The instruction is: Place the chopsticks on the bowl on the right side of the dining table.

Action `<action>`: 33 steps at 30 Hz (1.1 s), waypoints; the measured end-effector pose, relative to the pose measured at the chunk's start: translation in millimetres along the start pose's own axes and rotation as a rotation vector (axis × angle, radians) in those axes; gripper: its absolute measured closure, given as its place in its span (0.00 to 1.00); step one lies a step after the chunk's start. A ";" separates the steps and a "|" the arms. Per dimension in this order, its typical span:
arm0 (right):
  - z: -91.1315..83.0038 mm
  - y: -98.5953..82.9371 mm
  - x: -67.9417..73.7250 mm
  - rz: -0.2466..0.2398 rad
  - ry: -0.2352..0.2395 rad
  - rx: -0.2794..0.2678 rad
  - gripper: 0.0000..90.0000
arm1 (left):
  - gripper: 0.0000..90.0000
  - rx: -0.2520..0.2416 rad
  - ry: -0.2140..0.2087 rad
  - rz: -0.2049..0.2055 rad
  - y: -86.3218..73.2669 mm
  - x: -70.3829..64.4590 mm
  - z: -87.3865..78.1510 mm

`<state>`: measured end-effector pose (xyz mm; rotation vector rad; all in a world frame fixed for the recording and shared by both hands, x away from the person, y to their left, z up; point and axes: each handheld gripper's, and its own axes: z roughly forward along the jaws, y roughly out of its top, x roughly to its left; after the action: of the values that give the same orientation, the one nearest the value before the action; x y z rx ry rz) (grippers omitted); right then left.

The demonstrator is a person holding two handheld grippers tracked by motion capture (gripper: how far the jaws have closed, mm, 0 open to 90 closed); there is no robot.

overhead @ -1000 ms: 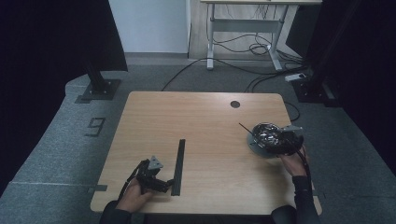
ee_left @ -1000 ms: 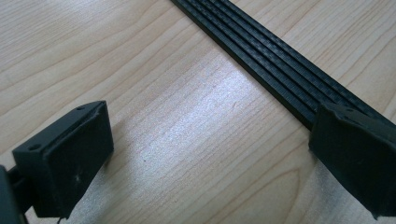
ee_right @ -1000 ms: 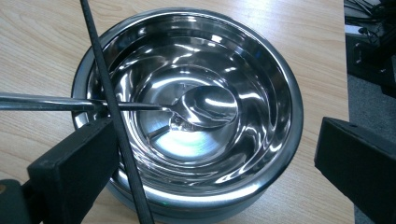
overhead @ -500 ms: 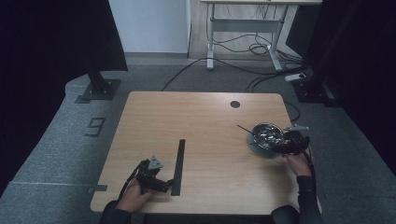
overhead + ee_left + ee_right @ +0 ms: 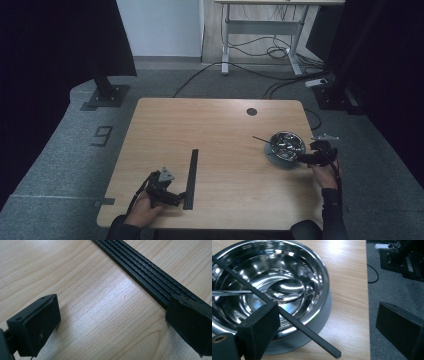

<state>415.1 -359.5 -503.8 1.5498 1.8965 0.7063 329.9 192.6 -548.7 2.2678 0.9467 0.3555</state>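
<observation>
- Steel bowl (image 5: 272, 287), shiny, sits near the table's (image 5: 210, 130) right edge, on what looks like a grey base ring. A thin black rod (image 5: 294, 322) lies across its rim, one end poking out over the wood towards my right gripper (image 5: 332, 330). There's also a silvery utensil (image 5: 232, 292) inside the bowl, prob a spoon, can't be sure.
- Handling, my guess: bowl is rigid, light-ish & slick, so pads could skid on the polished wall. Best bite is the rim, one pad inside, one outside. The rod is loose and will likely roll or drop if the bowl tips.
- R gripper: jaws wide apart, holding nothing. One jaw sits over the near rim by the rod, the other hangs out past the table edge over the floor.
- L gripper (image 5: 167, 192): down at the front-left of the table, well apart from the bowl. Jaws spread wide, empty, resting low on the wood.
- Black ribbed strip (image 5: 150, 277) lies flat just beside the L gripper, with one jaw over its end.
</observation>
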 end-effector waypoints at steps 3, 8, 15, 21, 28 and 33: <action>-0.6 -1.2 -5.4 0.020 -0.005 -0.006 0.06 | 0.00 0.000 0.000 0.000 0.0 0.0 0.0; -1.5 -3.1 -13.2 0.055 -0.018 -0.016 0.07 | 0.00 0.000 0.000 0.000 0.0 0.0 0.0; -1.1 -4.2 -23.6 0.088 -0.039 -0.034 0.07 | 0.00 0.000 0.000 0.000 0.0 0.0 0.0; 1.3 -5.1 -31.8 0.107 -0.048 -0.038 0.08 | 0.00 0.000 0.000 0.000 0.0 0.0 0.0; 4.9 -6.4 -39.8 0.118 -0.061 -0.037 0.08 | 0.00 0.000 0.000 0.000 0.0 0.0 0.0; 8.6 -6.6 -46.7 0.130 -0.062 -0.040 0.08 | 0.00 0.000 0.000 0.000 0.0 0.0 0.0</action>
<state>424.1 -406.3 -509.4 1.6621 1.7391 0.7386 329.9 192.6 -548.7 2.2680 0.9469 0.3554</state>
